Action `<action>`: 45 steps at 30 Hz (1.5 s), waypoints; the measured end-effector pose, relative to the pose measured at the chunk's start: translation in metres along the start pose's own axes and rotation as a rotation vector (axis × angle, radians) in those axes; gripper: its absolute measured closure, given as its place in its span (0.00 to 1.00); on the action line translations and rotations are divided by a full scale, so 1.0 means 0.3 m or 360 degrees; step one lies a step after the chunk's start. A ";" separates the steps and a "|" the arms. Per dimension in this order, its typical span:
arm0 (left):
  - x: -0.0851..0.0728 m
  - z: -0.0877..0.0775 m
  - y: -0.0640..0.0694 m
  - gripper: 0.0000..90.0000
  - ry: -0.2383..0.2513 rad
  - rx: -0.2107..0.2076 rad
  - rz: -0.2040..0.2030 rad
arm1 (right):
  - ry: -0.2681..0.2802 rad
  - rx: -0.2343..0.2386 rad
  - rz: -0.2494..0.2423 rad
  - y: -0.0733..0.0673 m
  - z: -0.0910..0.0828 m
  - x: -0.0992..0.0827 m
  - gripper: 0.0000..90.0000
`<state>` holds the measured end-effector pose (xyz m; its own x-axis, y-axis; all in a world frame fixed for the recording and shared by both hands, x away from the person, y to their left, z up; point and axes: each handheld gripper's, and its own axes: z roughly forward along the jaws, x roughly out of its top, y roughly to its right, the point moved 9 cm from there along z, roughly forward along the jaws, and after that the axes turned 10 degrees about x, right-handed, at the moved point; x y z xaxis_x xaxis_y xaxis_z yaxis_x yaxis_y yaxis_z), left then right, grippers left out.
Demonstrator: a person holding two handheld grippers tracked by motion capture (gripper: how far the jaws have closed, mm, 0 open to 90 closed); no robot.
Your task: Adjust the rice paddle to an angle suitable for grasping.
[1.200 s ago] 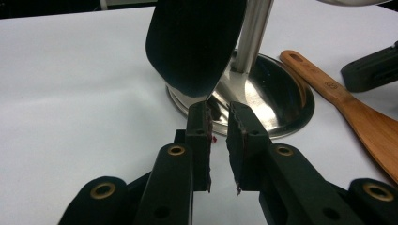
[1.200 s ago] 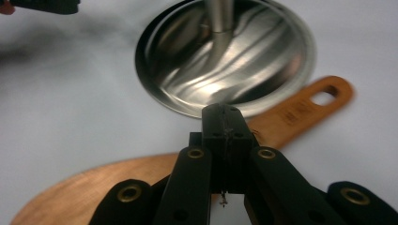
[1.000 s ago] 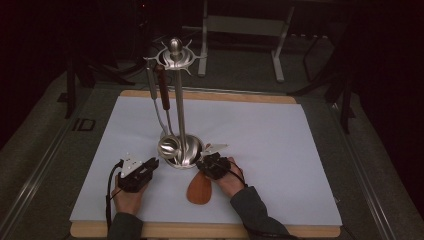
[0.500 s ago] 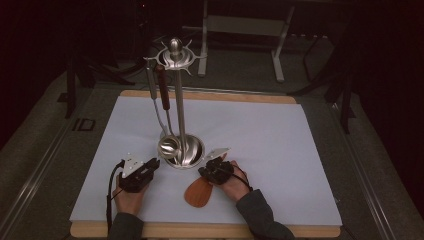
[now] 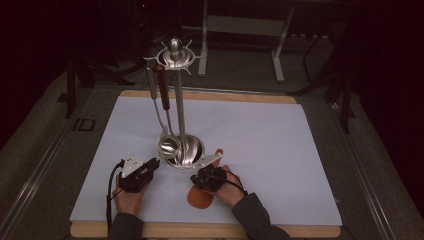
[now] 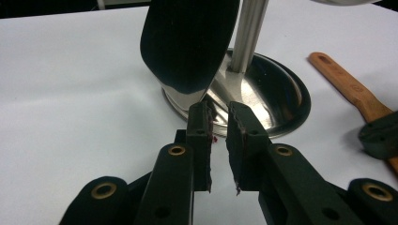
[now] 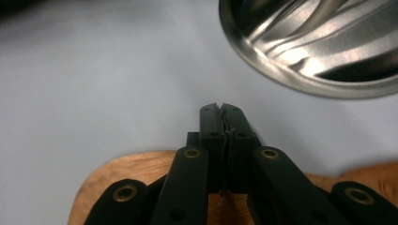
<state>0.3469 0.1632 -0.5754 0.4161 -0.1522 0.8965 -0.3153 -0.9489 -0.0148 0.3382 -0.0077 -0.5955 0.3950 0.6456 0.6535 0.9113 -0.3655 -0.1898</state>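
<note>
A: Starting at the right gripper [image 7: 220, 110], low centre of its own view: the jaws are pressed together with nothing between them, hovering above the wooden spatula [image 7: 126, 171].

B: And where does that spatula lie?

A: Flat on the white mat [image 5: 280, 140], bottom centre of the high view, its handle running up-right beside the utensil stand's base [image 5: 186, 152].

B: The left gripper [image 6: 218, 117]?

A: Narrowly parted, empty, its tips at the base rim under a hanging black spatula head [image 6: 187, 42].

B: So the pickup?

A: I'd open the right jaws first, pinch the handle mid-length, and lift level, clear of the steel dish.
</note>
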 end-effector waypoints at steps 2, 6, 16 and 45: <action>0.000 0.001 0.000 0.88 -0.0002 0.0002 0.0002 | -0.0006 -0.0004 -0.0006 0.000 -0.013 -0.013 0.98; -0.001 0.001 0.002 0.88 -0.0002 0.0002 0.0003 | 0.0002 -0.0031 0.0038 0.023 -0.044 -0.040 0.98; -0.003 0.003 0.004 0.88 -0.0010 0.0000 0.0007 | 0.0015 -0.0124 0.0133 0.098 -0.140 -0.122 0.98; -0.005 0.008 0.009 0.88 -0.0020 -0.0001 0.0023 | -0.0066 -0.0081 0.0165 0.061 -0.261 -0.259 0.97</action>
<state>0.3475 0.1603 -0.5779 0.4224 -0.1696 0.8904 -0.3216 -0.9465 -0.0277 0.3150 -0.1169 -0.5923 0.4922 0.6297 0.6011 0.8587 -0.4643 -0.2168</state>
